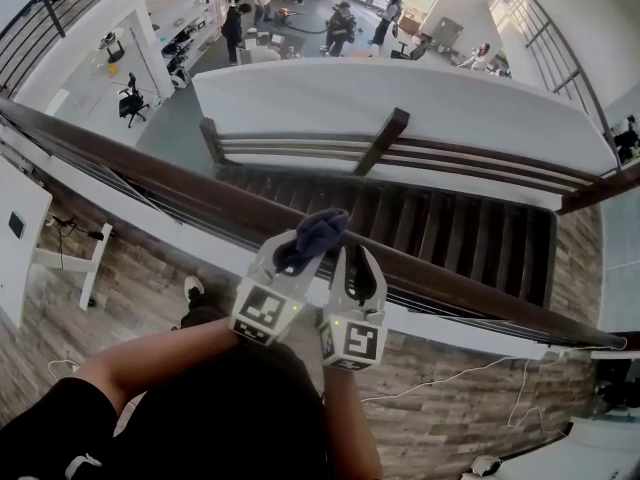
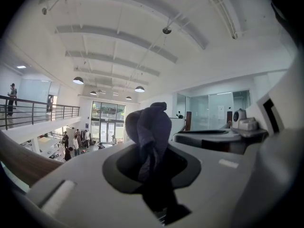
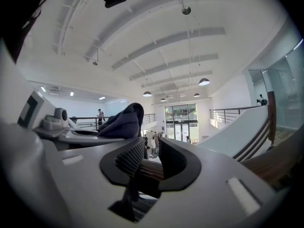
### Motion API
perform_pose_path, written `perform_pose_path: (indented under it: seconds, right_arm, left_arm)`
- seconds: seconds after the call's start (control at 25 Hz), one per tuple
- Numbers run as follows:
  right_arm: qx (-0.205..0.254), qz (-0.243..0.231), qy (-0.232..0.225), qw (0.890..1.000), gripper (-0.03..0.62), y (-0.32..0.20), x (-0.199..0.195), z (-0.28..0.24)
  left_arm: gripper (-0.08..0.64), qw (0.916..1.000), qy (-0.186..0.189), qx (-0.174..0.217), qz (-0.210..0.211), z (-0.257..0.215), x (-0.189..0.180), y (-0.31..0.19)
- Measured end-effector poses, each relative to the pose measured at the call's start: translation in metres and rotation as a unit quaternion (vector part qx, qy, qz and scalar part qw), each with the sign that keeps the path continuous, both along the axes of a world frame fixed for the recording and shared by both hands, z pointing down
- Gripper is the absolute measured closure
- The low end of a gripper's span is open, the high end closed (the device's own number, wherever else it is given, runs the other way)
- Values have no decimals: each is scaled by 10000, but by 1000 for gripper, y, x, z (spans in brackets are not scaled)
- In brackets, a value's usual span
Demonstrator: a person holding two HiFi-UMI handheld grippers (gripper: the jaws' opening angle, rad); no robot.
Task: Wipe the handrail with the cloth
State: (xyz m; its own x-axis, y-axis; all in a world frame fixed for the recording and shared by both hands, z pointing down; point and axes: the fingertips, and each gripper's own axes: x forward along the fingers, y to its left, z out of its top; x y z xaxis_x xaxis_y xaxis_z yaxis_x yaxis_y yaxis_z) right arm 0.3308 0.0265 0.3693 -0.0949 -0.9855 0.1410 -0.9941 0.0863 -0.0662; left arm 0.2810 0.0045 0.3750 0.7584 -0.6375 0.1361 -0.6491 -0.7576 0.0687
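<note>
Overlooking an atrium, the wooden handrail (image 1: pixel 150 173) awaits wiping. Left gripper (image 1: pixel 290 258) clamps the cloth (image 1: pixel 312 234) just above it. Right gripper (image 1: pixel 355 263) is narrowly parted and empty. Next, the cloth likely needs pressing down onto the rail.

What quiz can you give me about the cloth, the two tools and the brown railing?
1. True or false: the right tool is squeezing the cloth.
2. Which one holds the cloth? A: left tool. B: right tool. C: neither.
3. Fill in: the long brown wooden bar by both tools is the ____.

Key:
1. False; its jaws stand apart with nothing between them.
2. A.
3. handrail.
</note>
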Motion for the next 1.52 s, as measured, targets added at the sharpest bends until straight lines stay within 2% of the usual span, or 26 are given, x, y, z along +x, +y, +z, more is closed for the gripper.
perform_pose_path:
  seconds: [0.12,0.24,0.32,0.48,0.6,0.72,0.8,0.88,0.96,1.04,1.12,1.24,1.28,1.4,1.52]
  right_arm:
    - [393,-584,-294,9971,460,2,-26,-22]
    - [754,-1405,-601,9854,382,5,-58,-42]
    - [756,-1731,-591,9802,354,3,-72,-45]
    - [537,-1942,-773,9764,314,-7,-86,-39]
    - [373,-2224,-775,9711,335,-9,-96,-35]
    - [284,-2399,-702,9678,378,-7,-105,-32]
    - [261,-2483,-721,9656,456,-6,-110,-31]
    - [260,-2563,-792,9630,482,-6,-115,-31]
    - [329,-2610,-876,9608,503,-6,-118,-32]
    - [446,-2481,-981,9627,517,-11,-119,-34]
    - [516,-2215,-1015,9685,520,-19,-118,-34]
    - [647,-1774,-792,9788,520,-26,-117,-35]
    - [706,-1646,-722,9812,520,-27,-119,-34]
    - [769,-1488,-582,9842,520,-24,-149,-21]
    - [789,-1445,-441,9854,520,-28,-200,-2]
  left_arm:
    - [483,9999,-29,114,-87,-2,-18,-5]
    - [482,9994,-59,340,-54,-8,-30,-3]
    - [482,9994,19,353,-58,-11,-33,-1]
    - [480,9989,112,428,120,-12,-32,7]
    - [481,9985,163,454,257,-10,-33,13]
    - [479,9970,108,640,419,-9,-35,19]
    - [474,9967,77,682,430,-8,-38,20]
    - [472,9967,73,707,382,-8,-43,20]
    - [464,9973,75,638,368,-5,-50,20]
    - [424,9980,133,528,325,-4,-61,18]
    - [386,9984,367,387,183,-7,-80,17]
    - [387,9966,764,245,-178,-11,-123,15]
    - [408,9960,799,190,-338,-8,-142,12]
    - [522,9950,581,56,-808,13,-210,-4]
    - [554,9925,479,13,-1124,19,-267,-25]
